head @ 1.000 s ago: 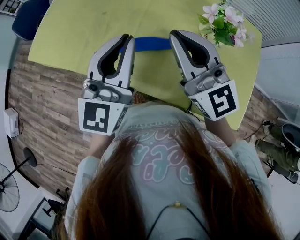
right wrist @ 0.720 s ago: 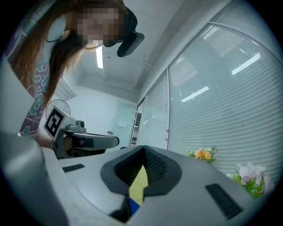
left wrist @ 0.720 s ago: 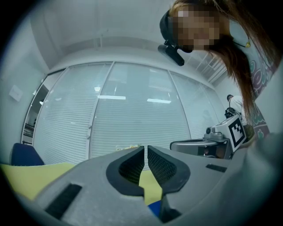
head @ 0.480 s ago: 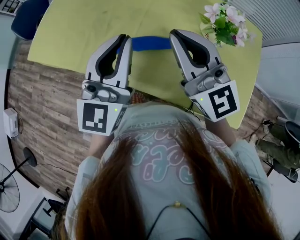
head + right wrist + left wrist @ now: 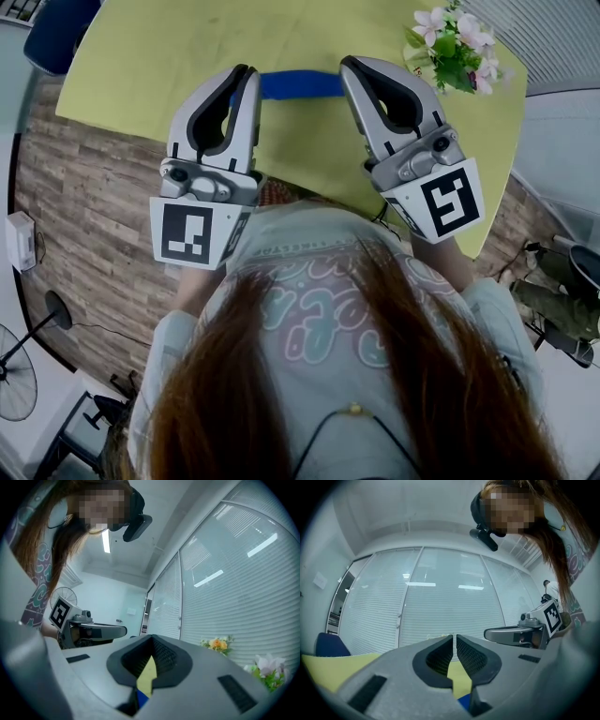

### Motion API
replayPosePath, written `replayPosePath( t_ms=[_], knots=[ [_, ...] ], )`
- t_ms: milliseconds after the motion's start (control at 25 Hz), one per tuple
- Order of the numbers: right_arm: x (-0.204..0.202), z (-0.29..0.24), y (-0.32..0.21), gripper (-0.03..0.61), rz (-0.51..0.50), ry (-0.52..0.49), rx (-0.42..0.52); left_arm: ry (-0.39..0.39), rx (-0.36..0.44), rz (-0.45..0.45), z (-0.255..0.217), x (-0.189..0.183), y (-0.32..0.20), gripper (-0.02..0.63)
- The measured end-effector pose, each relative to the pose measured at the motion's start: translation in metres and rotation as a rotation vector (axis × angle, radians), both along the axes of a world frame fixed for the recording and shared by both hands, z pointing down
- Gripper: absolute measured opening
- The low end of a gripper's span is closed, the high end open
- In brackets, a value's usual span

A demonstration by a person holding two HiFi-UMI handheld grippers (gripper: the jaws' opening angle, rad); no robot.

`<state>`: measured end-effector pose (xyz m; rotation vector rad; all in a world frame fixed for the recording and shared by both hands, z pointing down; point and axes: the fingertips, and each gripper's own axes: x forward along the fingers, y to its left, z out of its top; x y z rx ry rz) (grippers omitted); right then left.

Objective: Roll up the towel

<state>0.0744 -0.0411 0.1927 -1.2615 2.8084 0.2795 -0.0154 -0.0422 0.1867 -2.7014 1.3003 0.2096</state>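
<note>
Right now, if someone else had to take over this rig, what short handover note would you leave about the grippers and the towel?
Left gripper: fingers closed to a thin slit, nothing between them, held above the table.
Right gripper: fingers together, empty, held beside the left one.
Towel: blue, lying on the table as a narrow band just beyond both tips; neither gripper holds it.
Done: it looks rolled up, though its ends are hidden behind the grippers.
Left: probably only a check that the roll holds.
Flowers stand at the far right, apart from the towel.
</note>
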Motion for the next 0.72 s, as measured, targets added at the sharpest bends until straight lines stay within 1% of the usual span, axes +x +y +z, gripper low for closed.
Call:
replayPosePath(
  t_ms=[120, 320, 560, 720],
  knots=[
    [0.0, 0.001, 0.0, 0.003, -0.002, 0.0, -0.006, -0.016, 0.003, -0.016, 0.001, -0.003, -0.001, 0.028],
    [0.0, 0.0, 0.0, 0.003, -0.006, -0.004, -0.001, 0.004, -0.006, -0.025, -0.001, -0.008, -0.003, 0.028],
    [-0.002, 0.0, 0.002, 0.003, -0.016, 0.002, 0.004, -0.022, -0.002, -0.047, 0.002, -0.012, -0.002, 0.028],
    [-0.001, -0.001, 0.002, 0.003, -0.014, -0.001, 0.006, -0.008, -0.004, -0.074, 0.001, -0.021, -0.004, 0.028]
  ],
)
